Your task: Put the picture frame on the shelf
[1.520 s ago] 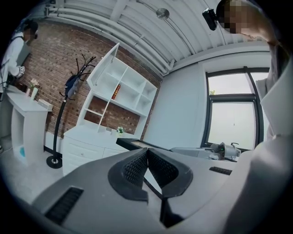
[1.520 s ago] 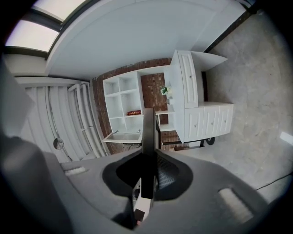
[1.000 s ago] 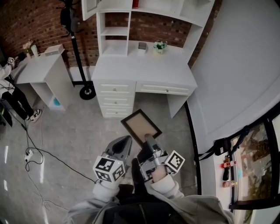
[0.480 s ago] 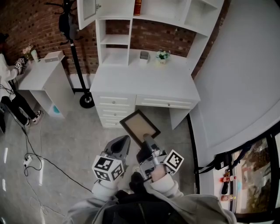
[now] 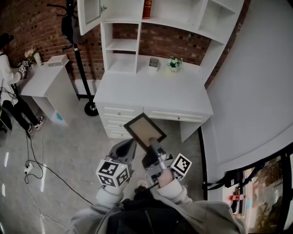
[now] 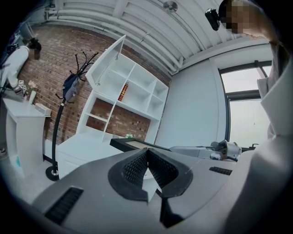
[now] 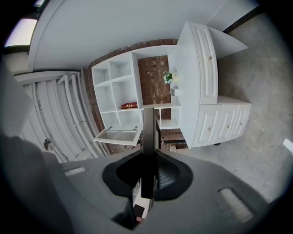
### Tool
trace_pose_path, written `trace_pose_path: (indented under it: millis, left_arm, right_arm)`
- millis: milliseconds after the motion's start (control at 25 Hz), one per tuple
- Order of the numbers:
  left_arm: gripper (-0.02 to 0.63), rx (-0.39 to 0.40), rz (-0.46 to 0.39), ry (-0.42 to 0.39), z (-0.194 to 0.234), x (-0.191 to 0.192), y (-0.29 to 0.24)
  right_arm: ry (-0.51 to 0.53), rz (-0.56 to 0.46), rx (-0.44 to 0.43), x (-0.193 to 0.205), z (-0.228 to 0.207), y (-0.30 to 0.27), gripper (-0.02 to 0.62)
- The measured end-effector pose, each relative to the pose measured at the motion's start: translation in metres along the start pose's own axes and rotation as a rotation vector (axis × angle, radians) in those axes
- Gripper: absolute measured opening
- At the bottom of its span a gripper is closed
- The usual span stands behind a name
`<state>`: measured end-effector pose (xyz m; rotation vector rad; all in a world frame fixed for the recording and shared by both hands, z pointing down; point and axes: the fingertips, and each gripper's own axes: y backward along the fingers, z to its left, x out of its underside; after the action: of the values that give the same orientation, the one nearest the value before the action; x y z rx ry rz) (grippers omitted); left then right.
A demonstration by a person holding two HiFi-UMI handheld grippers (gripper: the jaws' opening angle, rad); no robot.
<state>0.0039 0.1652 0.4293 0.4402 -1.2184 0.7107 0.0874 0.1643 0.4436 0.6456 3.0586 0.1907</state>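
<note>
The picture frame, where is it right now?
Centre of the head view: the picture frame is clamped in the jaws of the right gripper, up in the air in front of the white desk.

Ahead of the left gripper [image 5: 129, 147] and the picture frame [image 5: 144, 130] jutting from the right gripper [image 5: 154, 145], the desk top [image 5: 151, 93] lies bare, save a small grey box [image 5: 154, 63] and a potted plant [image 5: 174, 62] at its back. Beyond them the lower shelf bays [image 5: 122, 51] are open. A cabinet door [image 5: 89, 13] juts out up-left, a coat stand [image 5: 76, 50] flanks the left gripper's side, and a grey wall [image 5: 256, 82] flanks the right's.
</note>
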Motion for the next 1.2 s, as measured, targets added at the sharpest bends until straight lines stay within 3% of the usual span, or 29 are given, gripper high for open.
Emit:
trace_pose_path:
  millis: [600, 1200]
  left_arm:
    - [0.005, -0.023, -0.009, -0.007, 0.007, 0.007, -0.069]
    - [0.005, -0.12, -0.01, 0.005, 0.021, 0.022, -0.095]
  right_arm:
    - [0.02, 0.036, 0.002, -0.06, -0.016, -0.034, 0.043]
    - [-0.016, 0.056, 0.028, -0.096, -0.043, -0.044, 0.043]
